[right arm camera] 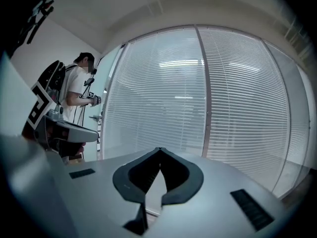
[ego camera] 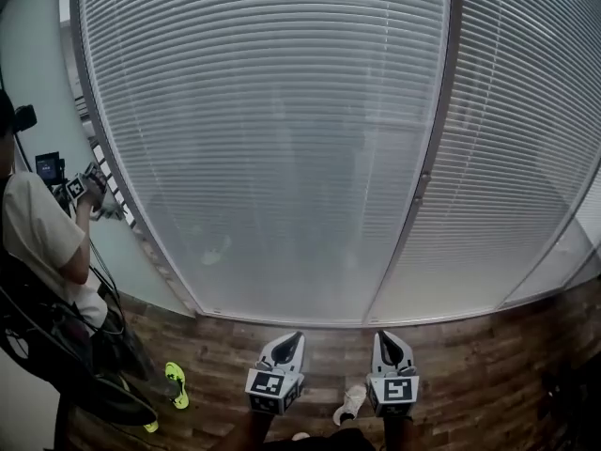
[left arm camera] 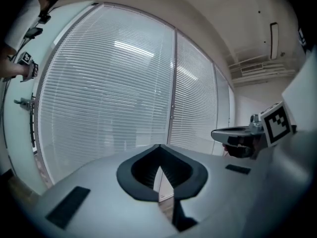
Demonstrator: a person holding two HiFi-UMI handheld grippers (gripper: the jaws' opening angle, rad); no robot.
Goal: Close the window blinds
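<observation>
White slatted window blinds [ego camera: 263, 139] hang lowered over a wide glass wall, and a second panel [ego camera: 507, 177] lies right of a grey mullion [ego camera: 427, 177]. The slats look flat and let only dim shapes through. My left gripper [ego camera: 293, 336] and right gripper [ego camera: 385, 334] are side by side low in the head view. Both point at the blinds from a distance and touch nothing. In the left gripper view the left gripper [left arm camera: 158, 146] is shut and holds nothing. The right gripper [right arm camera: 159, 148] is also shut and holds nothing.
At the left, a person [ego camera: 42, 233] in a white shirt holds a pair of grippers near the window frame. A wooden floor [ego camera: 470, 374] runs below the glass. A yellow-green shoe [ego camera: 176, 383] lies on it at the left, and a white shoe [ego camera: 349, 404] lies between my grippers.
</observation>
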